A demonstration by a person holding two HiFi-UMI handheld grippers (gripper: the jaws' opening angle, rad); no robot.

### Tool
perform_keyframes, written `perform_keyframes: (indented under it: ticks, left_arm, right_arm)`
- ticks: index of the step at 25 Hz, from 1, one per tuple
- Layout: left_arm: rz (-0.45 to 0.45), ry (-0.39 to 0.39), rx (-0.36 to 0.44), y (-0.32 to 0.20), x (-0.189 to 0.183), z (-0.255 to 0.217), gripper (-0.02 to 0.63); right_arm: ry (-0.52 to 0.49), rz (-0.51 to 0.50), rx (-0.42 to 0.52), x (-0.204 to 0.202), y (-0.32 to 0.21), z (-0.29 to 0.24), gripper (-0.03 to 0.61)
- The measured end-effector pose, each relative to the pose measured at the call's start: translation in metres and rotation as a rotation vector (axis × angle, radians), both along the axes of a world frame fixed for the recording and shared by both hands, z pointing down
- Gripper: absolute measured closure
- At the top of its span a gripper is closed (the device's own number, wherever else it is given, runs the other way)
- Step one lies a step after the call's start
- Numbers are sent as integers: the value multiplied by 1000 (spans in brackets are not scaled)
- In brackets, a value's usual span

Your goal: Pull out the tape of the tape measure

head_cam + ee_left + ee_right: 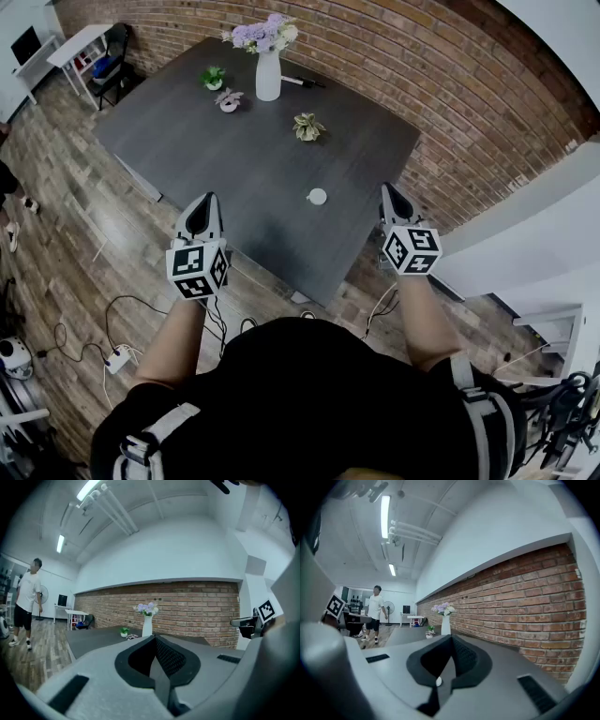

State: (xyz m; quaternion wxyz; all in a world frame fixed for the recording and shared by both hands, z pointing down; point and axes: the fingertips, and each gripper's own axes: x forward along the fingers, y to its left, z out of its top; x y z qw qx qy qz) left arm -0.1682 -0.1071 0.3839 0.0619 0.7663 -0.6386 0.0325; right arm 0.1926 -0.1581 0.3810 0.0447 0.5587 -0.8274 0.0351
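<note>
The left gripper (208,201) and the right gripper (388,191) are both shut tight and hold nothing, one on each side of the little white tape measure (317,196) on the dark table (178,141).

I'm seeing the tape measure (317,196) lying on the table (206,141) near its front edge, between my left gripper (208,199) and right gripper (386,189), nearer the right one. The vase (268,75) is standing at the far end.

Dark table (187,141) sits ahead of both tongs. White vase (268,75) of purple flowers stands far past the left gripper (209,196), with what looks like a small succulent (307,126) nearer. Brick wall (450,103) runs beyond the right gripper (385,187).
</note>
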Motion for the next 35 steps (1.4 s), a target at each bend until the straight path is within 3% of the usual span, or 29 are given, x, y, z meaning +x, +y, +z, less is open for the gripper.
perform_keyframes:
  ticks: [9,15,18,19,21,28,32,35]
  left_arm:
    - [27,20,7,-13,-14,2,604]
    - [70,25,-5,-16,-27,4,604]
    - [113,29,-28,-12,-32,10,604]
    - [132,29,-38,-10,-33,14,604]
    - [171,23,-61,-4,-32,25,604]
    - [189,30,-144,3,-28,60,604]
    - [121,17,-161,-10,-23,65,604]
    - [68,6,-170,-18,-12,64,604]
  right_arm:
    - [18,1,5,-19,-4,-3,583]
    - [-42,41,8,-30,5,-4,581]
    - [-24,41,-13,-41,13,4,578]
    - [-18,28,-31,-47,15,9,575]
    - [-6,-15,-87,-62,19,25,378]
    - [171,-173,-286,-99,11,109,351]
    - [232,-278,-400,-102,-22,159,330]
    - [296,-353,-434,-100,-49,183,324]
